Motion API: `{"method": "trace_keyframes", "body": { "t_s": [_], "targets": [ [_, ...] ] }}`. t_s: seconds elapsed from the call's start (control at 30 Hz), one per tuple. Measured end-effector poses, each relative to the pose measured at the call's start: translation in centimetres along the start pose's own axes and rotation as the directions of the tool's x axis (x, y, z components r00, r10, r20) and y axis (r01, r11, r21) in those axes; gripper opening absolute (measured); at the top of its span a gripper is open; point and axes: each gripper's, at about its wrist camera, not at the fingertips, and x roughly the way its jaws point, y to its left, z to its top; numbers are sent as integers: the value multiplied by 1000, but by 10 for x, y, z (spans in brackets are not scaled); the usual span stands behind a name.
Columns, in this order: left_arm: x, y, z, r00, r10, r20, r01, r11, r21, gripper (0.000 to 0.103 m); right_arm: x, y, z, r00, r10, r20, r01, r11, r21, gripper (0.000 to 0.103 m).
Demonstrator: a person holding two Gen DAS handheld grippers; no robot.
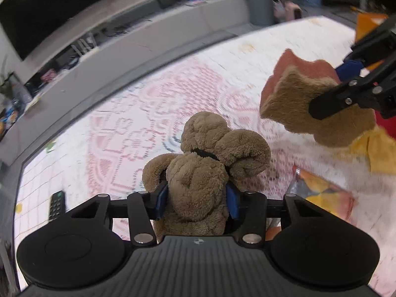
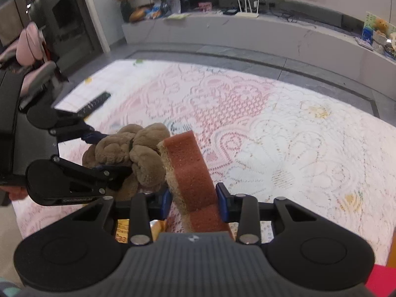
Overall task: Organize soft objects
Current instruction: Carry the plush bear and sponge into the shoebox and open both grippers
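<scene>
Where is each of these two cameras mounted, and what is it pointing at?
Left wrist: sits on the left gripper, looks down along its fingers at the teddy it grips, above the lace cloth; the right gripper shows too.
Right wrist: sits on the right gripper, looks at the sponge it grips; the left gripper shows.
Shared: teddy, sponge, cloth, remote.

Left wrist view: rides on left claw (image 1: 196, 198), angled down, close over the white-and-pink lace-patterned tabletop (image 1: 153, 104); right claw (image 1: 341, 86) at upper right. Right wrist view: rides on right claw (image 2: 194, 199), angled down; left claw (image 2: 109, 151) at left. Shared: tabletop (image 2: 272, 123), black remote control (image 1: 57, 204) (image 2: 95, 102).
</scene>
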Motion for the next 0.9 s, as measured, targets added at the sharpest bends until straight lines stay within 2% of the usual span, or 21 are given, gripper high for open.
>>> {"method": "trace_keyframes", "body": {
  "t_s": [0.13, 0.27, 0.37, 0.5, 0.6, 0.7, 0.9],
  "targets": [
    [-27, -1, 6, 998, 38, 46, -36, 998, -45, 54, -24, 7, 3, 999, 9, 50, -9, 1000, -9, 36],
    [-61, -7, 12, 997, 16, 72, -8, 994, -113, 54, -52, 15, 3, 996, 3, 85, -1, 1000, -20, 36],
    [-88, -14, 11, 994, -20, 103, 39, 982, -186, 54, -71, 20, -1, 993, 0, 114, 1, 1000, -15, 36],
    [-109, -31, 3, 993, -37, 115, 66, 964, -256, 54, -99, 23, -14, 988, 2, 152, -3, 1000, 6, 36],
    [-119, -49, -7, 991, -67, 120, 100, 950, -297, 54, -118, 27, -32, 984, -19, 178, 14, 1000, 26, 36],
    [-124, -69, -18, 990, -81, 118, 114, 946, -304, 54, -133, 29, -58, 978, -39, 205, 29, 998, 54, 36],
    [-120, -94, -32, 987, -148, 61, 160, 918, -363, 54, -155, 24, -126, 966, -43, 256, -5, 983, 186, 36]
  ]
}}
